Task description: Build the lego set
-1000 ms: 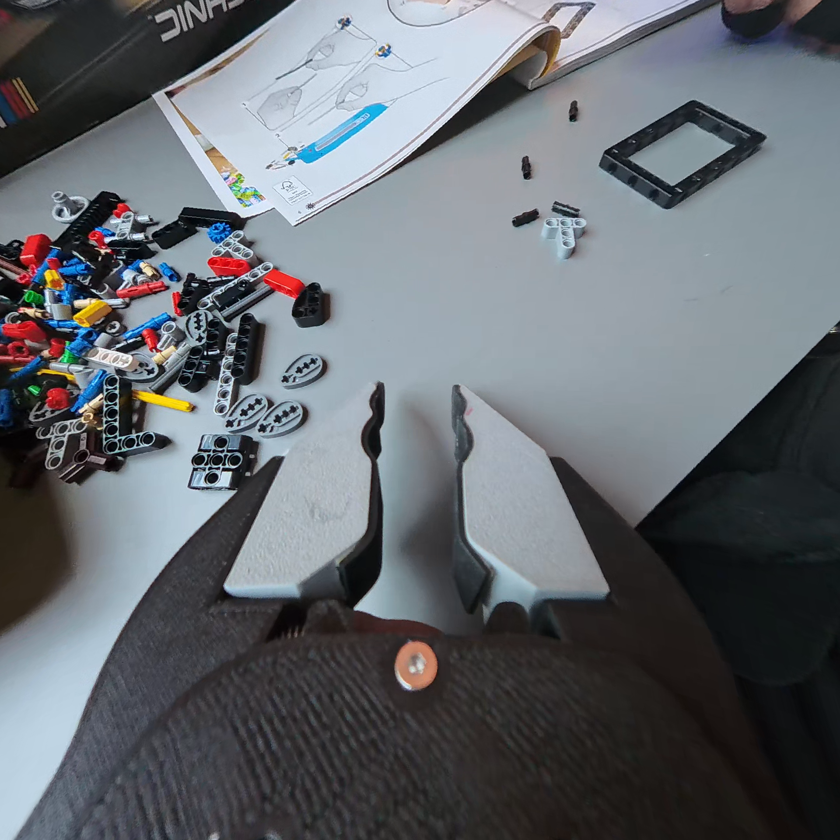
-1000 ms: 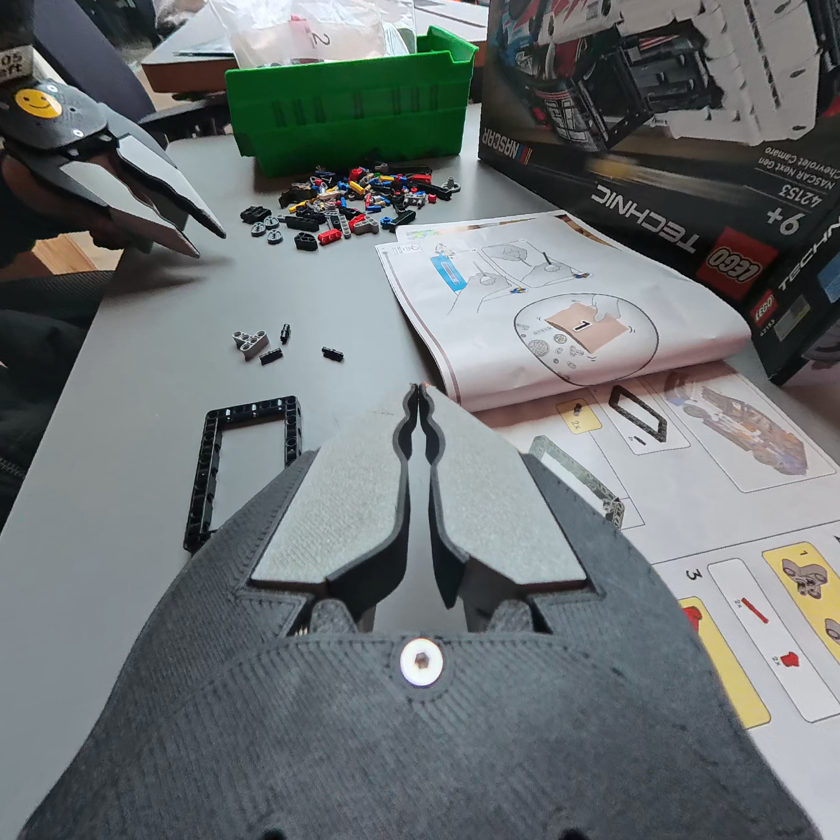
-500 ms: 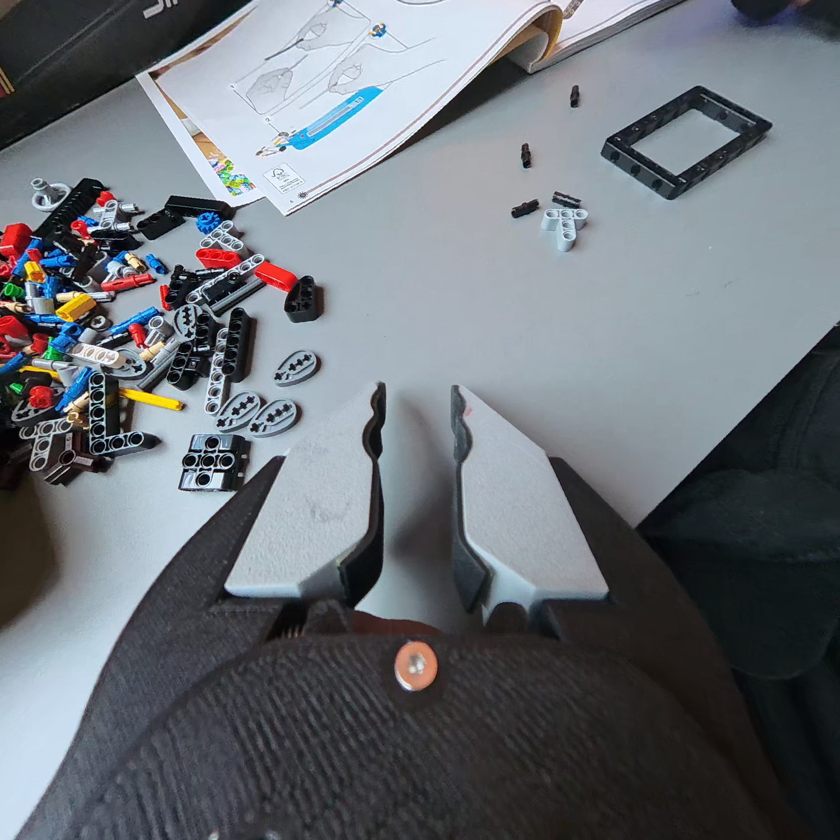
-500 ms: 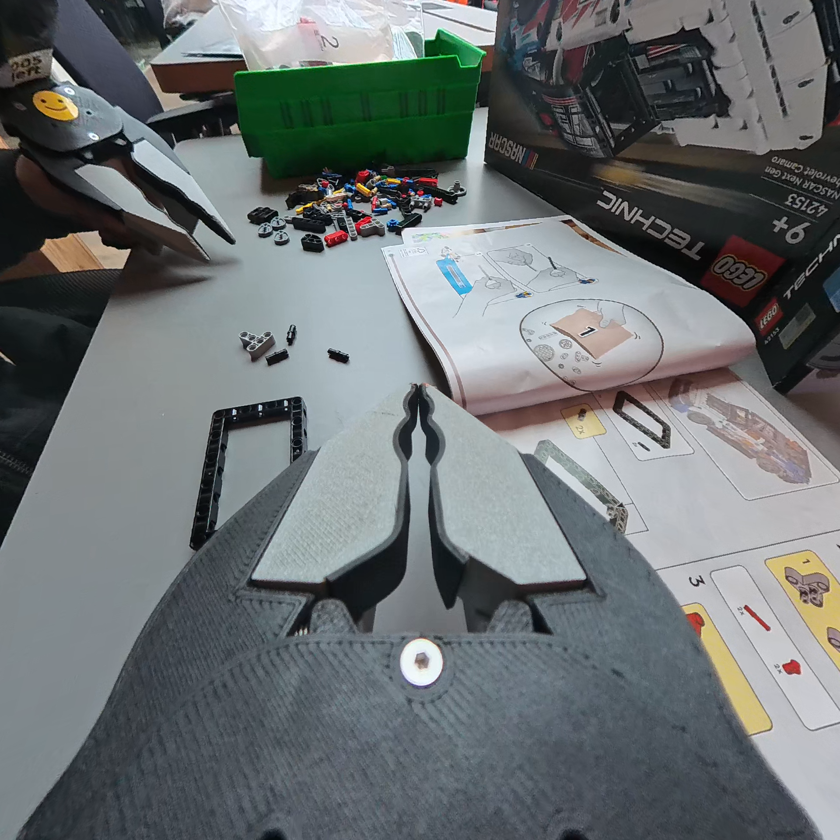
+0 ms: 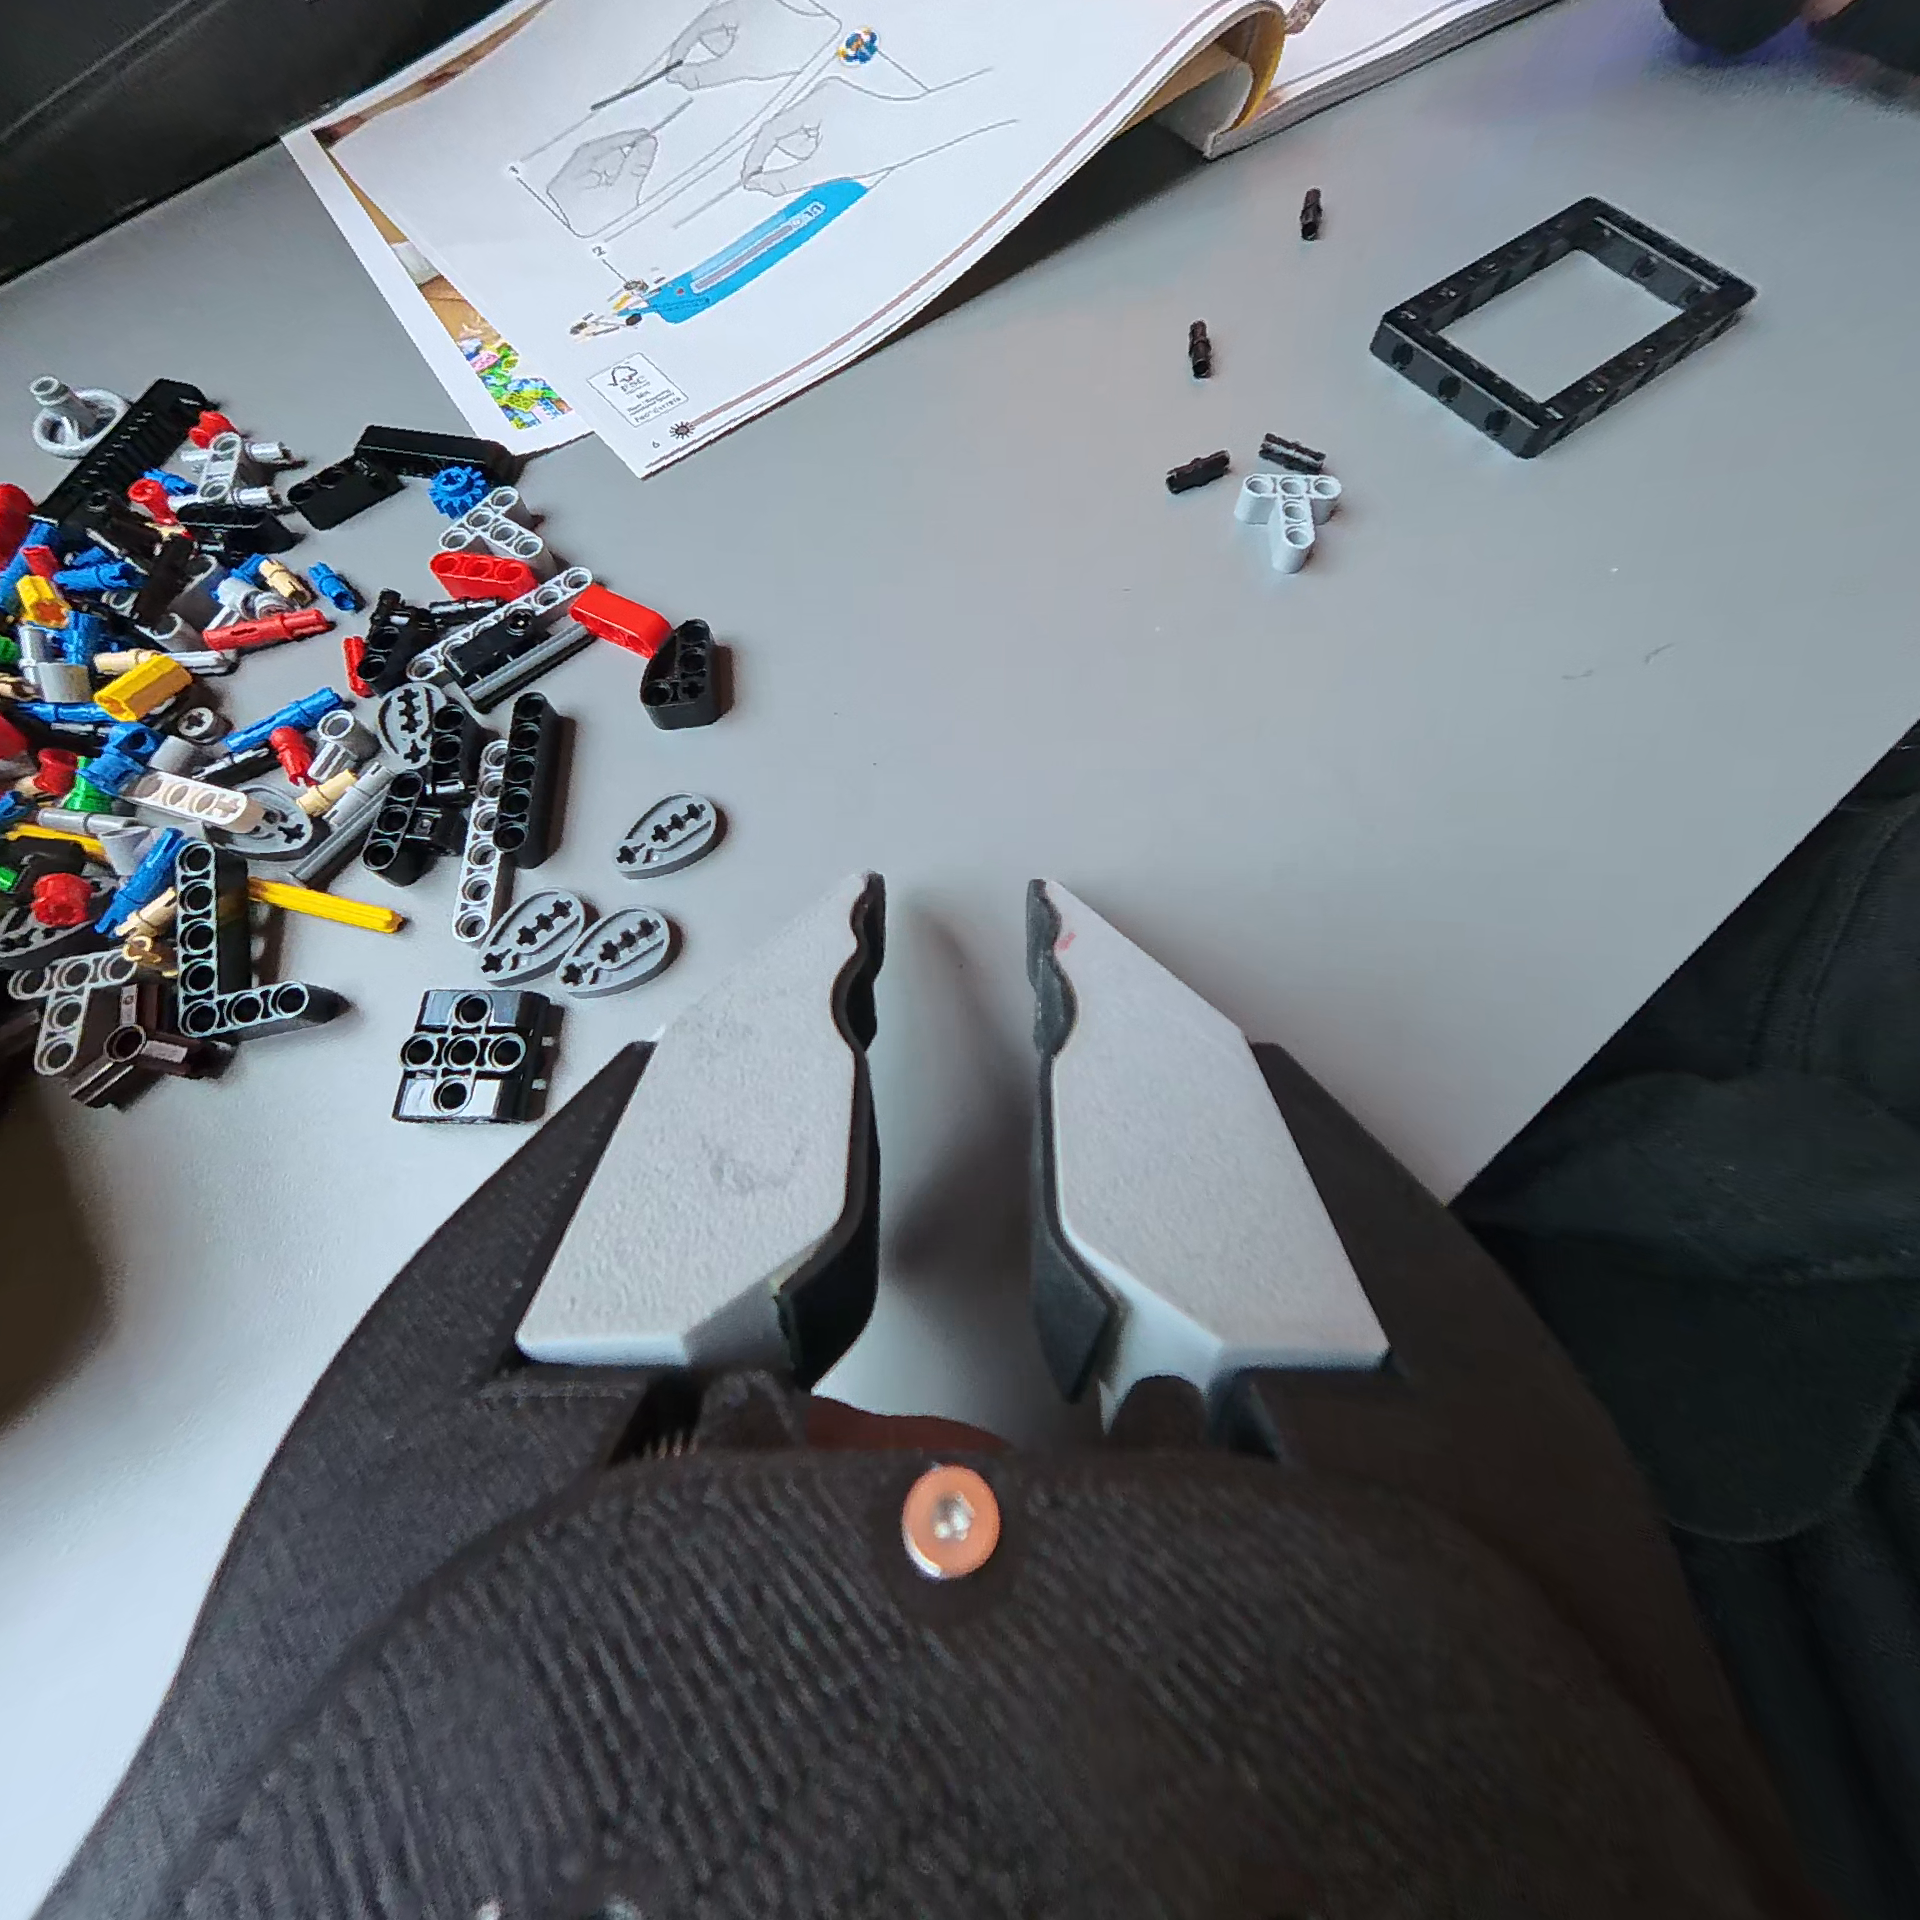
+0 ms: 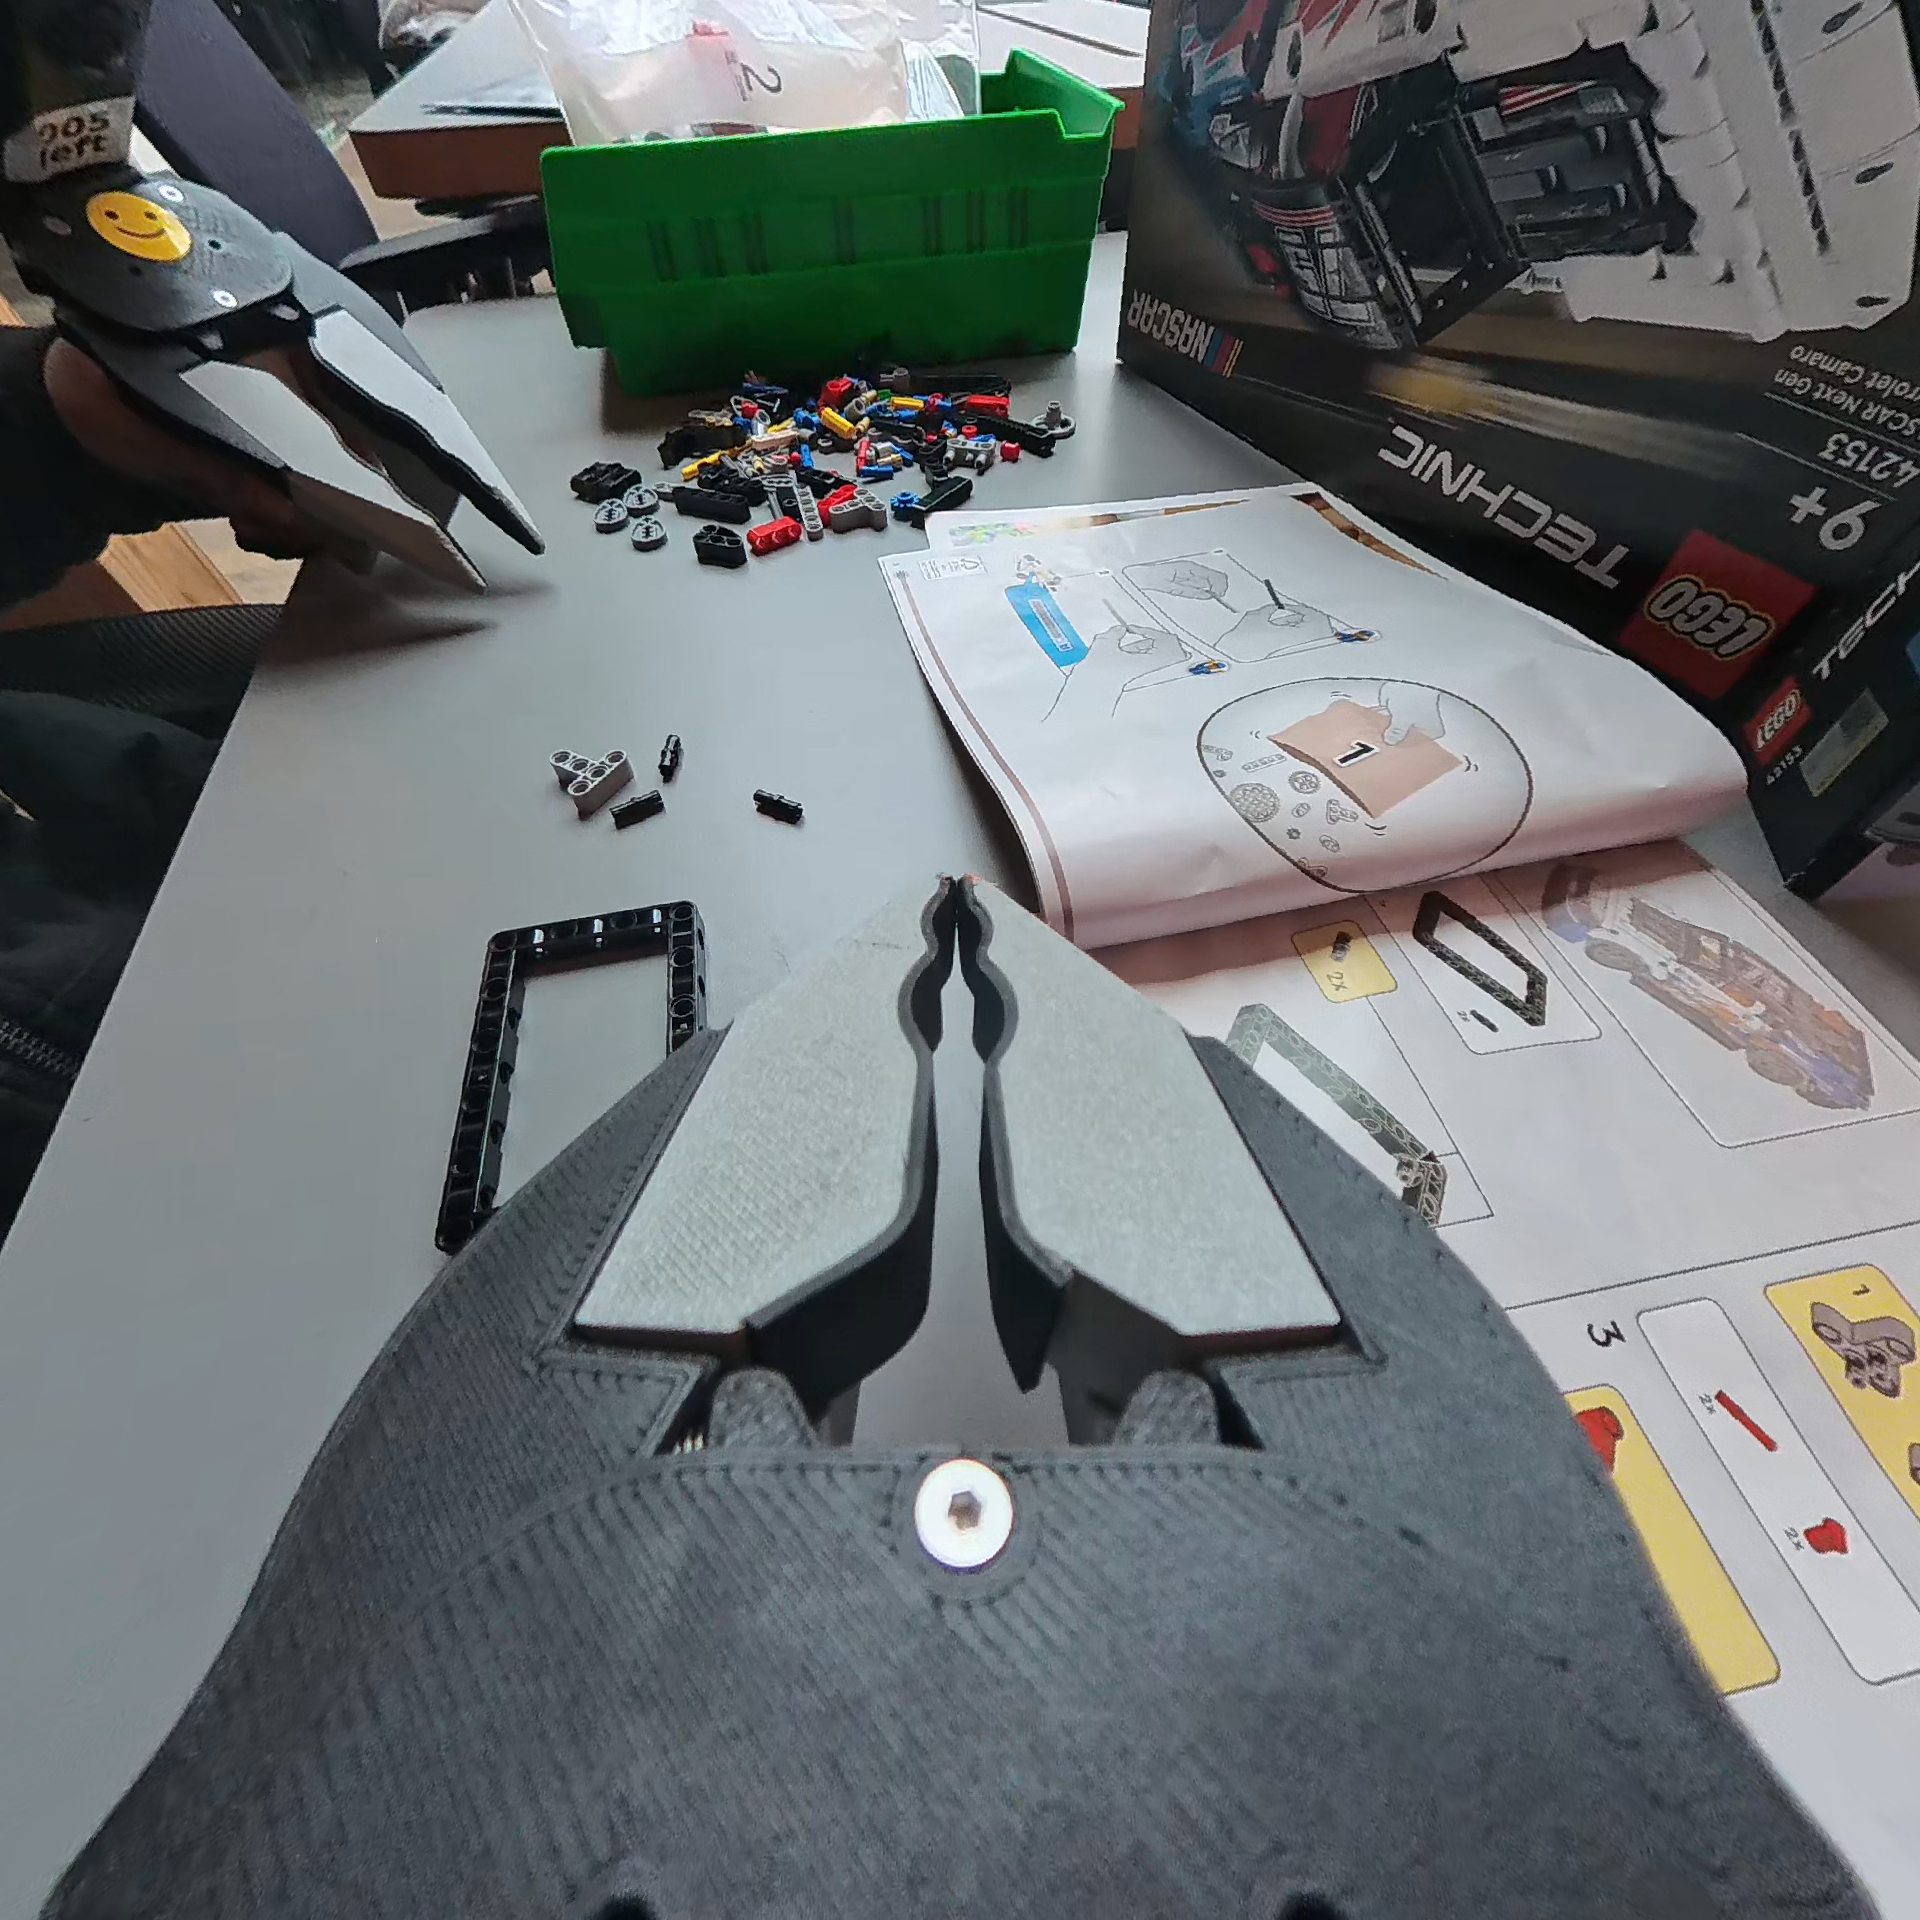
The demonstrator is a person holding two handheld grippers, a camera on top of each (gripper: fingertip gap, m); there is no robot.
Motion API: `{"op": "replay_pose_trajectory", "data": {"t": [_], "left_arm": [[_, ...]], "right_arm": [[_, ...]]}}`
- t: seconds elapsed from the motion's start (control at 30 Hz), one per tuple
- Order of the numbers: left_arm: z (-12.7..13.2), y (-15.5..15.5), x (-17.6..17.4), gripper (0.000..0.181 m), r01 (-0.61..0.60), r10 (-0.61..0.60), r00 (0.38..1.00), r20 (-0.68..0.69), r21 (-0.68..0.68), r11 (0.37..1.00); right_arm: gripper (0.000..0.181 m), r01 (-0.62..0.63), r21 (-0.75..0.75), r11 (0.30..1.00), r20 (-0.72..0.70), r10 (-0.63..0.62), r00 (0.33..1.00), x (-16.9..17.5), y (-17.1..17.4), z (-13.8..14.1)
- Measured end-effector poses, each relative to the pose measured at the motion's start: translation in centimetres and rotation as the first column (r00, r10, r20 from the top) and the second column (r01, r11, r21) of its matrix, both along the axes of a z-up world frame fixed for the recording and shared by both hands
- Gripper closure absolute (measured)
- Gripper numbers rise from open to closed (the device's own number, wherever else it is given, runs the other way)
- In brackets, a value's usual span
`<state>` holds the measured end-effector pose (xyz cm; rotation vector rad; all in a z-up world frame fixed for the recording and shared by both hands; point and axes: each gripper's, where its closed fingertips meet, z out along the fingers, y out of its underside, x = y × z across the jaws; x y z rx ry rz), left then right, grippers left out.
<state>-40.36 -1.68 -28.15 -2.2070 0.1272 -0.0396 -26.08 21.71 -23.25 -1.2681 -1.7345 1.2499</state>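
Note:
A pile of loose coloured lego parts lies on the grey table at the left of the left wrist view; it also shows in the right wrist view. A black rectangular frame, a light grey T-shaped piece and a few black pins lie apart from the pile. My left gripper is open and empty above the table, right of the pile; it also shows in the right wrist view. My right gripper is shut and empty, beside the frame.
The open instruction booklet lies between the parts and the set's box. A green bin with a plastic bag stands behind the pile. The table's near edge runs close to my left gripper, with dark clothing beyond it. Tip to tip, the grippers are about 30 centimeters apart. Measured from the fingertips, the light grey T-shaped piece is 12 centimeters or so from the left gripper and 15 centimeters from the right.
My left gripper has drifted slightly, so the pile and the booklet sit a little higher and further left in its view. My right gripper has shifted slightly towards the parts. Both jaws kept their state.

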Motion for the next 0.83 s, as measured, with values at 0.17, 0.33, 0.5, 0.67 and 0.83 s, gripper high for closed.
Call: {"op": "replay_pose_trajectory", "data": {"t": [0.17,0.33,0.5,0.67,0.83], "left_arm": [[0.0,0.0,0.0,0.157,0.0,0.0,1.0,0.007,-0.001,1.0],[0.0,0.0,0.0,0.157,0.002,-0.002,1.0,0.009,-0.004,1.0],[-0.1,0.0,0.0,0.157,0.003,-0.003,1.0,0.011,-0.006,1.0],[0.0,0.0,0.0,0.158,0.002,-0.002,1.0,0.02,-0.003,1.0],[-0.3,0.0,0.0,0.158,0.003,-0.002,1.0,0.022,-0.023,1.0]], "right_arm": [[0.181,-0.001,-0.001,1.0,0.004,0.001,1.0,0.0,0.0,-0.1],[0.181,-0.002,-0.001,1.0,0.006,0.002,1.0,0.0,0.0,-0.1],[0.181,-0.009,-0.001,1.0,-0.001,0.009,1.0,0.0,-0.1,0.0],[0.181,0.012,0.019,1.0,-0.059,-0.011,0.998,0.4,0.3,1.2],[0.181,0.136,0.018,0.991,-0.226,-0.129,0.966,1.8,2.8,5.0]]}}
